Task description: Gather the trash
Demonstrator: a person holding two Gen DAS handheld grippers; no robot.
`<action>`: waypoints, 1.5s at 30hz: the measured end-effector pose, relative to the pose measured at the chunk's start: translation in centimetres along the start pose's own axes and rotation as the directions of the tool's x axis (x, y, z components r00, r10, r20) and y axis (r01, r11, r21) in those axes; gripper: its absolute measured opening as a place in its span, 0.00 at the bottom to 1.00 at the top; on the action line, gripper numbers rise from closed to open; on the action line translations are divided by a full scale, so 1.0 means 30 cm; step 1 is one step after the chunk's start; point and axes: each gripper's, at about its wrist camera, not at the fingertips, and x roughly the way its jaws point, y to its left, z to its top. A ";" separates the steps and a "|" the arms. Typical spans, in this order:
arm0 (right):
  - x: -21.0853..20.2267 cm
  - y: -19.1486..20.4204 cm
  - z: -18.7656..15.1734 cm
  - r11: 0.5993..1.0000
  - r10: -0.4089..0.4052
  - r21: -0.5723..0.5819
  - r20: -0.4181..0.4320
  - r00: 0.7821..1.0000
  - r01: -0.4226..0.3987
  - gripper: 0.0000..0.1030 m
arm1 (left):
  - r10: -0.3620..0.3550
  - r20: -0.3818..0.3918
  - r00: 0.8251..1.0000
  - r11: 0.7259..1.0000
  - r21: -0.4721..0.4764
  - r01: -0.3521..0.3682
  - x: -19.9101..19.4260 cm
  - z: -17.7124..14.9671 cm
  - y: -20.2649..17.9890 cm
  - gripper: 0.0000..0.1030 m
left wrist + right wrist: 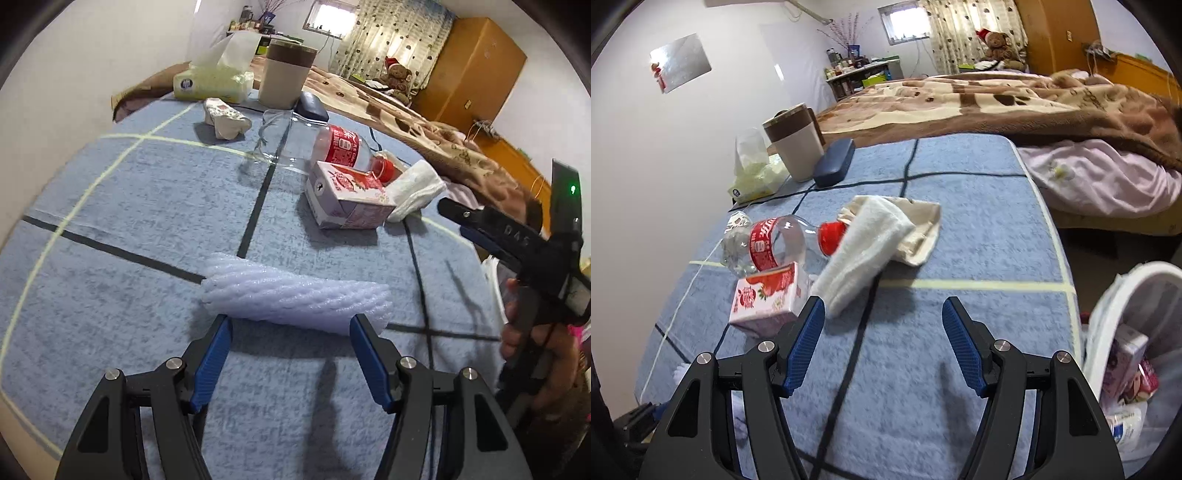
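My left gripper is open, its blue pads on either side of the near edge of a white foam net sleeve lying on the blue table cloth. Beyond it lie a pink milk carton, an empty clear bottle with red label, a white cloth and a crumpled wrapper. My right gripper is open and empty above the cloth, just right of the carton, the bottle and the white cloth. It also shows at the right of the left wrist view.
A white bin holding cartons and wrappers stands off the table's right edge. A tissue pack, a beige canister and a dark case stand at the far end. A bed with a brown blanket lies behind.
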 end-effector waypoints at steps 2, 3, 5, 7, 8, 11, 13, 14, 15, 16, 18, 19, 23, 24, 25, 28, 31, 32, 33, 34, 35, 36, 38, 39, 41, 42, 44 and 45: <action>0.020 0.010 0.010 1.000 0.014 0.008 -0.012 1.000 -0.014 0.66 | -0.026 -0.004 1.000 0.999 -0.041 0.026 0.016 0.015 0.015 0.64; 0.031 0.011 0.016 1.000 0.019 0.015 -0.017 1.000 -0.018 0.66 | -0.027 0.000 1.000 0.998 -0.061 0.027 0.019 0.023 0.021 0.64; 0.049 0.014 0.024 1.000 0.019 0.024 -0.023 1.000 -0.018 0.66 | -0.043 0.007 0.999 0.996 -0.082 0.044 0.027 0.038 0.032 0.64; 0.062 0.018 0.031 1.000 0.008 0.026 -0.024 1.000 -0.008 0.66 | -0.050 0.006 0.999 0.994 -0.095 0.051 0.037 0.053 0.042 0.64; 0.069 0.022 0.035 1.000 0.004 0.030 -0.024 1.000 -0.003 0.66 | -0.052 0.011 0.999 0.993 -0.103 0.053 0.040 0.060 0.049 0.64; 0.090 0.026 0.041 0.999 0.011 0.051 -0.033 0.999 -0.009 0.66 | -0.063 0.024 0.998 0.986 -0.151 0.066 0.052 0.095 0.079 0.64; 0.097 0.028 0.044 0.998 0.015 0.061 -0.030 0.999 -0.013 0.66 | -0.068 0.047 0.997 0.982 -0.171 0.075 0.049 0.118 0.095 0.64; 0.099 0.029 0.046 0.998 0.015 0.062 -0.028 0.999 -0.013 0.66 | -0.063 0.050 0.997 0.981 -0.181 0.072 0.049 0.130 0.104 0.64; 0.101 0.030 0.046 0.998 0.016 0.065 -0.028 0.999 -0.014 0.66 | -0.056 0.056 0.997 0.980 -0.188 0.066 0.046 0.140 0.112 0.64; 0.102 0.030 0.049 0.997 0.018 0.069 -0.026 0.999 -0.016 0.66 | -0.056 0.070 0.996 0.979 -0.192 0.069 0.042 0.148 0.122 0.64; 0.108 0.030 0.054 0.997 0.019 0.080 -0.023 1.000 -0.017 0.66 | -0.053 0.079 0.995 0.971 -0.229 0.070 0.044 0.160 0.150 0.64; 0.115 0.032 0.057 0.996 0.018 0.085 -0.023 1.000 -0.016 0.66 | -0.063 0.087 0.994 0.965 -0.247 0.083 0.046 0.163 0.163 0.64; 0.147 0.041 0.067 0.994 0.021 0.107 -0.041 0.999 -0.016 0.65 | -0.080 0.055 0.995 0.960 -0.263 0.092 0.087 0.180 0.167 0.64; 0.154 0.046 0.068 0.994 0.019 0.105 -0.046 0.999 -0.014 0.58 | -0.075 0.054 0.996 0.963 -0.257 0.087 0.090 0.184 0.165 0.64; 0.160 0.051 0.069 0.995 0.008 0.097 -0.053 0.999 -0.003 0.52 | -0.067 0.046 0.997 0.965 -0.251 0.076 0.096 0.192 0.160 0.64; 0.170 0.053 0.069 0.996 0.006 0.092 -0.062 0.998 0.000 0.46 | -0.042 0.040 0.998 0.973 -0.226 0.050 0.107 0.217 0.153 0.64; 0.171 0.042 0.069 0.995 0.011 0.103 -0.063 0.998 -0.004 0.36 | -0.025 0.028 0.999 0.982 -0.187 0.030 0.123 0.230 0.140 0.64; 0.170 0.039 0.068 0.994 0.019 0.107 -0.061 0.998 -0.012 0.35 | -0.028 0.026 0.999 0.983 -0.180 0.032 0.125 0.231 0.136 0.64; 0.168 0.036 0.068 0.994 0.023 0.108 -0.060 0.998 -0.016 0.31 | -0.029 0.027 0.999 0.985 -0.171 0.033 0.126 0.231 0.134 0.62; 0.165 0.036 0.067 0.994 0.024 0.106 -0.060 0.998 -0.017 0.27 | -0.031 0.024 0.999 0.985 -0.170 0.035 0.128 0.229 0.135 0.58; 0.160 0.038 0.066 0.995 0.027 0.100 -0.060 0.998 -0.021 0.26 | -0.039 0.023 0.999 0.985 -0.169 0.042 0.129 0.229 0.135 0.58; 0.155 0.041 0.065 0.995 0.030 0.094 -0.058 0.998 -0.025 0.24 | -0.040 0.027 0.999 0.985 -0.165 0.044 0.126 0.228 0.135 0.55; 0.140 0.057 0.059 0.997 0.033 0.067 -0.048 0.998 -0.029 0.22 | -0.042 0.037 0.998 0.987 -0.152 0.047 0.115 0.230 0.131 0.50; 0.132 0.061 0.056 0.998 0.031 0.058 -0.042 0.999 -0.028 0.22 | -0.042 0.044 0.998 0.989 -0.143 0.048 0.107 0.228 0.126 0.46; 0.117 0.066 0.051 0.998 0.036 0.052 -0.031 0.999 -0.034 0.21 | -0.034 0.055 0.998 0.991 -0.124 0.041 0.097 0.231 0.115 0.41; 0.111 0.066 0.049 0.998 0.037 0.052 -0.027 0.999 -0.036 0.21 | -0.040 0.058 0.998 0.992 -0.121 0.047 0.095 0.233 0.113 0.39; 0.092 0.061 0.041 0.998 0.042 0.057 -0.016 0.999 -0.041 0.21 | -0.047 0.064 0.997 0.991 -0.122 0.055 0.091 0.232 0.108 0.37; 0.086 0.060 0.040 0.997 0.043 0.057 -0.012 0.999 -0.042 0.21 | -0.052 0.071 0.996 0.992 -0.114 0.060 0.087 0.233 0.103 0.36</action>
